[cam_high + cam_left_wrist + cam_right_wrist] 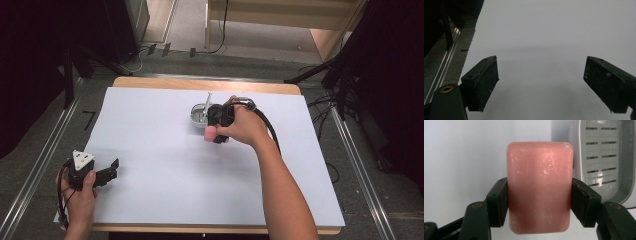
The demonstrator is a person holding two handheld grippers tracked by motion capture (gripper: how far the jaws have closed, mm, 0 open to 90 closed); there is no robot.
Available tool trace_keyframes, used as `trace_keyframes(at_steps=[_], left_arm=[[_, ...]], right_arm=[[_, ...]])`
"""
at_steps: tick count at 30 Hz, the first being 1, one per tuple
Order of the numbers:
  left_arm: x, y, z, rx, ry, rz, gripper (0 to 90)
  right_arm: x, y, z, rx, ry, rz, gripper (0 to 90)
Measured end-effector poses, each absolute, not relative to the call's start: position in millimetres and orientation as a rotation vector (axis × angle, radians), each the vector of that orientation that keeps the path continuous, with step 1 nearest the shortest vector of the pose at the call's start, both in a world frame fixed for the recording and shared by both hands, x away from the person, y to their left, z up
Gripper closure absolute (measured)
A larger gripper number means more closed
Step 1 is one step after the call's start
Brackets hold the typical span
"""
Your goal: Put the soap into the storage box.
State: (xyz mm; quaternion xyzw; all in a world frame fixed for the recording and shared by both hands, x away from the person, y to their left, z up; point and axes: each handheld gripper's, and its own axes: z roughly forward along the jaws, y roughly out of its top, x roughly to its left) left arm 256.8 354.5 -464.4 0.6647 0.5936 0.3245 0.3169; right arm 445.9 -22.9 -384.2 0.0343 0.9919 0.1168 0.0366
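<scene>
A pink bar of soap (539, 187) stands upright between the jaws of my right gripper (539, 202), which is shut on its two sides. In the high view that right gripper (215, 131) hovers at the table's middle, the pink soap (209, 132) poking out at its left, just in front of a grey slotted soap dish (199, 113). The soap dish (605, 157) lies behind and to the right of the bar. My left gripper (112, 169) rests at the table's front left, and its jaws (541, 83) stand wide open over bare white paper.
White paper (165, 165) covers the wooden table (205, 84). A metal rail (45, 150) runs along the left side and another rail (355, 165) along the right. Cables (320, 105) lie on the floor beyond the right edge.
</scene>
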Motion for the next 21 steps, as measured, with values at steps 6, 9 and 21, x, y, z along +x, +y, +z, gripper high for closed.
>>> trace_keyframes(at_steps=[6,9,21], left_arm=[[257,355,-465,1.747,1.561,0.852,13.5],[257,355,-465,1.745,1.560,0.851,13.5],[257,355,-465,1.745,1.560,0.851,13.5]], right_arm=[[448,-18,-380,0.093,3.045,0.356,38.9],[451,-15,-376,0.085,3.040,0.355,38.9],[464,-10,-367,0.082,3.030,0.363,38.9]])
